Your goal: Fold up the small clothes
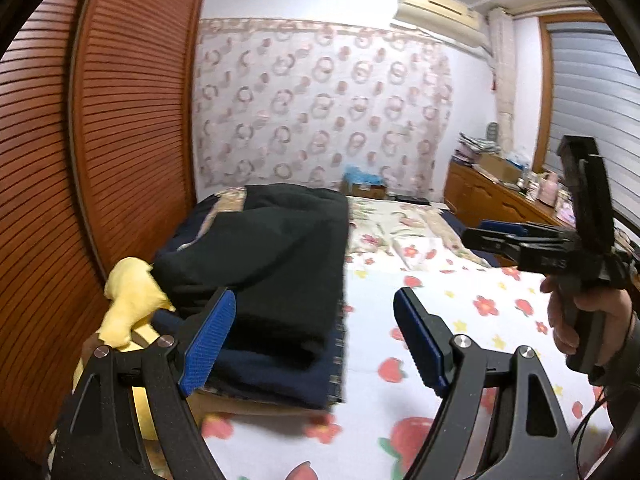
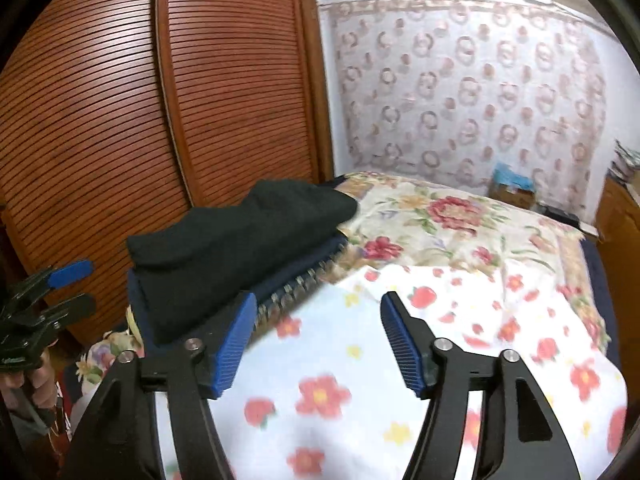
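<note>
My left gripper [image 1: 316, 338] and right gripper [image 2: 318, 340] both gape, holding nothing. The folded black garment [image 1: 276, 240] tops the stack [image 2: 280, 276] on the bed [image 2: 340, 360], just left of both.

Left hand-held gripper [image 1: 316, 338]: matt black plastic arms, ribbed blue rubber-like finger pads [image 1: 208, 344], bright polished metal pivot pins [image 1: 462, 341]. Right hand-held gripper [image 2: 318, 346]: the same matt black frame and ribbed blue pads, here standing well apart. Folded black cloth garment [image 1: 280, 248]: soft, matt, slightly fuzzy knit, resting on a folded dark navy cloth [image 1: 280, 376] with a woven patterned edge. White flower-printed bed sheet [image 2: 320, 360]: smooth matt cotton-like fabric. Crumpled yellow cloth [image 1: 132, 300]: soft, matt. Reddish-brown louvred wooden wardrobe doors [image 2: 120, 100]: slatted, with a satin varnish sheen. Cream air conditioner [image 1: 436, 10]: smooth plastic.
</note>
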Motion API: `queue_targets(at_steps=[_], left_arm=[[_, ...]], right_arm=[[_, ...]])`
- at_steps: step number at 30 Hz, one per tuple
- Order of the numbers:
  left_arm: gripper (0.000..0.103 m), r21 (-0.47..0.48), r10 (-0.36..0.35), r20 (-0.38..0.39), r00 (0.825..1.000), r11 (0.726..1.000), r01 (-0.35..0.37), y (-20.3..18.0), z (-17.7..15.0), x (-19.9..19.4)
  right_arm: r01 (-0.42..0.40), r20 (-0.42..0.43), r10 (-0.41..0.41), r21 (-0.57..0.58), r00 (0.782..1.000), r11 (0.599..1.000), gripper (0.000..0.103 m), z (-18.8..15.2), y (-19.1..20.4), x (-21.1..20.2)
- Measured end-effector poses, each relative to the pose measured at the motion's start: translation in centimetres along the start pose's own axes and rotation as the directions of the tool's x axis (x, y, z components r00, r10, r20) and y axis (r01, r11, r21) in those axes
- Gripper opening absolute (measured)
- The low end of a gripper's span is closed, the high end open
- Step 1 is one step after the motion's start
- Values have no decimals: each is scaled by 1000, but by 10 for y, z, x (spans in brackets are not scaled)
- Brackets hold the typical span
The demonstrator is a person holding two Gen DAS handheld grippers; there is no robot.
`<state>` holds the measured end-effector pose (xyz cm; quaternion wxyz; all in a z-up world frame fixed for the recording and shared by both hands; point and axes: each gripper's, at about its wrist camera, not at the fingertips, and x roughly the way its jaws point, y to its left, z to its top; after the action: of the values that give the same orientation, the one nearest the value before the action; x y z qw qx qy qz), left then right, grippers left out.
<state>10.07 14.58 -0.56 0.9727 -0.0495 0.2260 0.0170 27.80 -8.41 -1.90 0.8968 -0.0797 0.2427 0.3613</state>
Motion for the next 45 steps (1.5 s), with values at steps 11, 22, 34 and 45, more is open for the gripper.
queue_targets(at_steps=[11, 22, 34, 45], left_arm=[[82, 73, -73, -8, 997, 995, 73, -57, -14, -21], [82, 102, -96, 0, 995, 990, 96, -103, -12, -42], [82, 99, -97, 30, 995, 991, 94, -114, 2, -59], [82, 100, -97, 30, 995, 991, 94, -113, 2, -59]], right_arm=[[155, 64, -160, 72, 985, 985, 78, -61, 40, -111], [307, 116, -327, 159, 938, 938, 78, -94, 91, -193], [365, 185, -403, 211, 896, 907, 78, -106, 136, -220], [371, 186, -413, 223, 892, 901, 78, -112, 128, -213]])
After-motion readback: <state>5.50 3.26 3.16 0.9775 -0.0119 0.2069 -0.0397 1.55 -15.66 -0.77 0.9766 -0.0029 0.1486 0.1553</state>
